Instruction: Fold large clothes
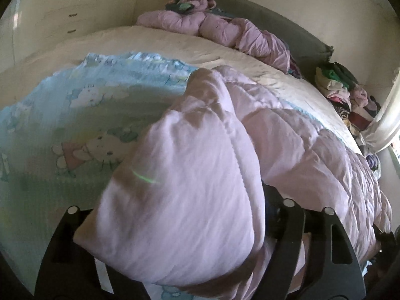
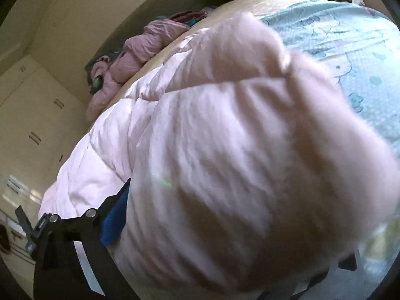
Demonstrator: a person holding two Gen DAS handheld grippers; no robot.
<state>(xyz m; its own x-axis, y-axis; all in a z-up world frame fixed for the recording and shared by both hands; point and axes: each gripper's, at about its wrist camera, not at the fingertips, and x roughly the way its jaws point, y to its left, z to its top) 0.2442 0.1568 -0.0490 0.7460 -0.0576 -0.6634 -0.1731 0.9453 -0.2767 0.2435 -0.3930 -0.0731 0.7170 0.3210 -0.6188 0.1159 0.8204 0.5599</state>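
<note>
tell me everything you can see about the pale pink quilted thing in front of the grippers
The pale pink quilt is puffy, stitched into padded channels, soft and wrinkled. It lies bunched in a thick fold on the blue cartoon-print blanket on the bed, filling both wrist views. Its bulk sits between the left gripper's wide-set fingers and against the right gripper's.

I see cream fitted wardrobe with dark handles (image 1: 72, 15), grey padded headboard (image 1: 275, 25), cream bed sheet (image 1: 175, 42), daylight on pale curtain (image 1: 390, 115).
</note>
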